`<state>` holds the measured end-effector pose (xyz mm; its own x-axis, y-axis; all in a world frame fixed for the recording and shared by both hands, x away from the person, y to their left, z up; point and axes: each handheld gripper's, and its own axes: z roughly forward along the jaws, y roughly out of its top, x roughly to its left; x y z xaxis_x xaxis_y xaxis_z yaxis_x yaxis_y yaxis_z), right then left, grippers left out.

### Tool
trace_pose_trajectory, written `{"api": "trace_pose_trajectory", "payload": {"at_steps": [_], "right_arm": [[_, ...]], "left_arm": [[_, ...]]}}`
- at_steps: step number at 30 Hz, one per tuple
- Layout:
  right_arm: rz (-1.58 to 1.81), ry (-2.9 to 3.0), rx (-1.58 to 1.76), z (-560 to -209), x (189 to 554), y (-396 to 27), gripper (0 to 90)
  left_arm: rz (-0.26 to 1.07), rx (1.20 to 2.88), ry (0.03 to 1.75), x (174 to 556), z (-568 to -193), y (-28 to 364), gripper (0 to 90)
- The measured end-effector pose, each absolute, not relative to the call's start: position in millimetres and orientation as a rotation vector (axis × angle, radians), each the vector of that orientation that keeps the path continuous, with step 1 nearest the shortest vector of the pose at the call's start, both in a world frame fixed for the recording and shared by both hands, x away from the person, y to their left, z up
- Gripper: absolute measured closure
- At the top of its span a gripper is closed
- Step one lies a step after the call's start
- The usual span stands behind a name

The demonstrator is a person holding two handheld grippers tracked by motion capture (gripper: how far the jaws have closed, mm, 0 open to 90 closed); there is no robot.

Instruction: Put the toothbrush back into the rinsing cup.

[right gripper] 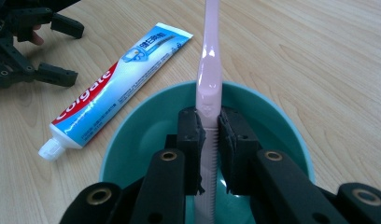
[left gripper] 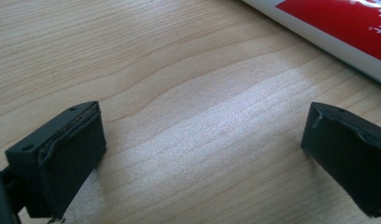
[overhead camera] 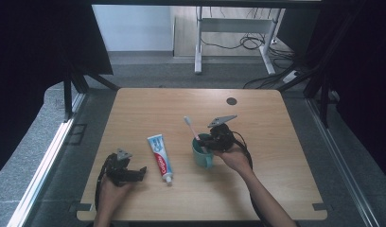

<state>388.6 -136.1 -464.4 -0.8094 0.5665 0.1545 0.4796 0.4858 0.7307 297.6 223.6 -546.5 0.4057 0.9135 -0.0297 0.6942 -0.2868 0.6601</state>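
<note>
The wooden bench [overhead camera: 148,106] carries everything, with a small dark round disc [overhead camera: 231,100] set into its top near the far edge.

The teal cup [overhead camera: 201,156] stands upright a little to the right of the bench's middle, closer to the near edge than the far one, its handle turned toward the near edge.

The toothpaste tube [overhead camera: 161,157] lies flat just left of the cup and apart from it, its white cap pointing at the near edge and its flat crimped end at the far edge. In the right gripper view the tube [right gripper: 115,91] shows its red and blue print, lying left of the cup [right gripper: 146,121].

The right gripper [overhead camera: 211,141] hangs over the cup's mouth. Its fingers [right gripper: 191,135] are closed on the handle of a pink toothbrush [right gripper: 209,74], pressing it from both sides above the cup's hollow. The toothbrush [overhead camera: 190,126] leans out of the cup, its bristle head tilted toward the far left corner.

The left gripper [overhead camera: 140,172] rests near the near left corner, pointing at the tube. Its fingers [left gripper: 62,158] stand wide apart with bare wood between them, the tube [left gripper: 338,23] just beyond.
</note>
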Motion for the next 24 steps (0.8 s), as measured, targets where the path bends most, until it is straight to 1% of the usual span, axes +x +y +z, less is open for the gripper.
{"api": "trace_pose_trajectory", "payload": {"at_steps": [19, 21, 24], "right_arm": [[1.209, 2.653, 0.943, -473.7, 387.8, -138.0, 77.3], [1.209, 2.655, 0.940, -473.8, 387.8, -137.9, 76.6], [1.212, 2.657, 0.941, -473.5, 387.3, -136.6, 70.7]], "left_arm": [[0.479, 2.072, 1.363, 297.6, -546.5, 223.7, 0.0], [0.479, 2.071, 1.363, 297.6, -546.5, 223.7, 0.0], [0.479, 2.071, 1.363, 297.6, -546.5, 223.6, 0.0]]}}
